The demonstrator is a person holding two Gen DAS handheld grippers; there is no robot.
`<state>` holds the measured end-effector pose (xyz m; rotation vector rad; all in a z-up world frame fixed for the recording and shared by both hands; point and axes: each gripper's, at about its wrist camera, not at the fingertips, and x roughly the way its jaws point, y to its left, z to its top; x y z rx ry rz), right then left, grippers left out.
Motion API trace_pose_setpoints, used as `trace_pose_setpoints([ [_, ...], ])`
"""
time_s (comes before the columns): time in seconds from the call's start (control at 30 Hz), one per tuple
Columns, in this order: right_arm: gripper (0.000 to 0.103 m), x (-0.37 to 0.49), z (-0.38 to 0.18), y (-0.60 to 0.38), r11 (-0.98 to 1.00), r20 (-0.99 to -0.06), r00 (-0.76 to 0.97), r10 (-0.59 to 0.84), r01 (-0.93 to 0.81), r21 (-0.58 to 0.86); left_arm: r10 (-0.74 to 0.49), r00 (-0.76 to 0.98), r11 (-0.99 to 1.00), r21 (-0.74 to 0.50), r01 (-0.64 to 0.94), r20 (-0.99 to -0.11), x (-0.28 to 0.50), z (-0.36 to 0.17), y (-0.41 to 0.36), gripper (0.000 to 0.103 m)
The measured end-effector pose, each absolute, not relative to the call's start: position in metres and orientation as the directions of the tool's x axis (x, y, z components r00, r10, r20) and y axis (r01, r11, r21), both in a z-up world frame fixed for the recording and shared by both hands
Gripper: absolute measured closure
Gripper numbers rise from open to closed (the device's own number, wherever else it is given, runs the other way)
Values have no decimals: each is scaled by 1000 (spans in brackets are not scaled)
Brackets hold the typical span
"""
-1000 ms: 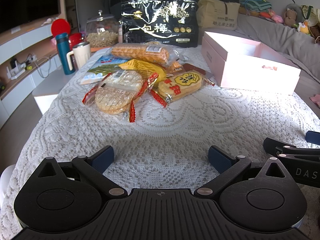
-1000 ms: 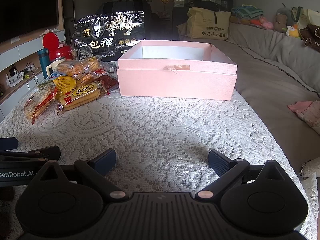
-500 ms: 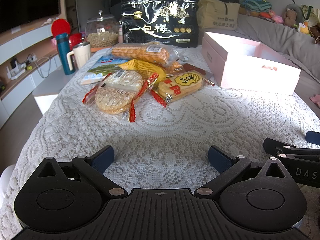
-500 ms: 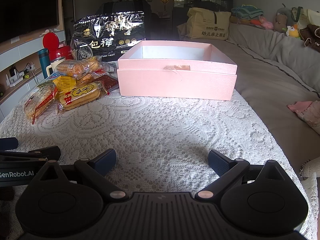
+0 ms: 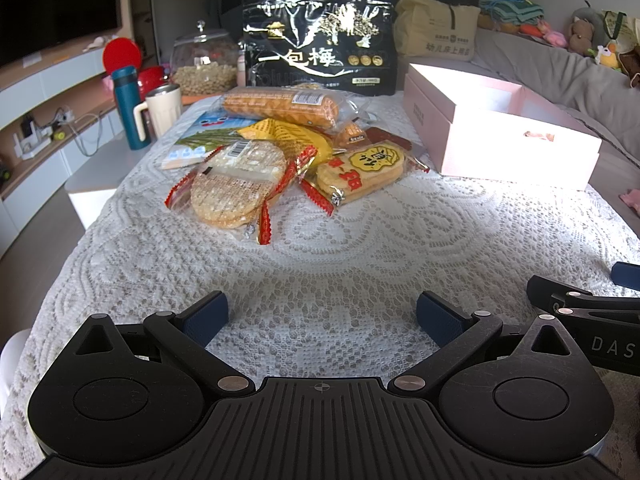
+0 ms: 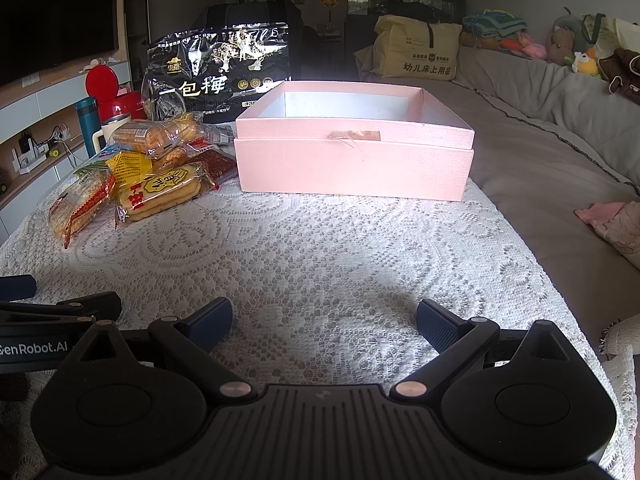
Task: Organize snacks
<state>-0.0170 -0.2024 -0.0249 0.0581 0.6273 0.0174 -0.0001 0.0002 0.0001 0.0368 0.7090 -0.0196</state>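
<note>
Two grippers: the left gripper point(image 5: 322, 314) and the right gripper point(image 6: 324, 318), each spread wide with nothing between the blue pads, both low over the lace tablecloth point(image 5: 360, 240), well short of the pink box point(image 6: 354, 156).
Pink box: one, open-topped, its inside bare as far as the right view shows; a strip of tape on its near wall.
Snack pile: just left of the pink box, the nearest packets almost touching its left wall.
Snack count: one round rice-cracker pack point(image 5: 236, 188) with red edges, nearest the camera; one yellow-labelled cracker pack point(image 5: 362, 172) between it and the box; one long biscuit pack point(image 5: 280, 106) behind; one yellow pouch point(image 5: 280, 136); one blue-and-green flat pack point(image 5: 200, 140); a few smaller packets under these, too hidden to count.
Black bag: one large black bag point(image 6: 220, 76), standing behind the pile, left of the box's far corner.
Left view only: a glass jar point(image 5: 204, 64), a teal flask point(image 5: 128, 108) and a cream mug point(image 5: 160, 110), all far left of the box.
Right view only: the inside of the box, and a pink cloth point(image 6: 612, 220) to its right.
</note>
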Motion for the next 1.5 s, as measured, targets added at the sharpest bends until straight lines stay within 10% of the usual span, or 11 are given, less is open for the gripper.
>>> trace_pose_setpoints([
  [1.03,4,-16,-24,-202,998,-589,808,34,2,60,-2,762,999,25,24,-647,0,0,0,0],
  [1.5,4,11,-12,-203,998,-741,669,59,-24,58,-38,724,997,22,73,-689,9,3,5,0],
])
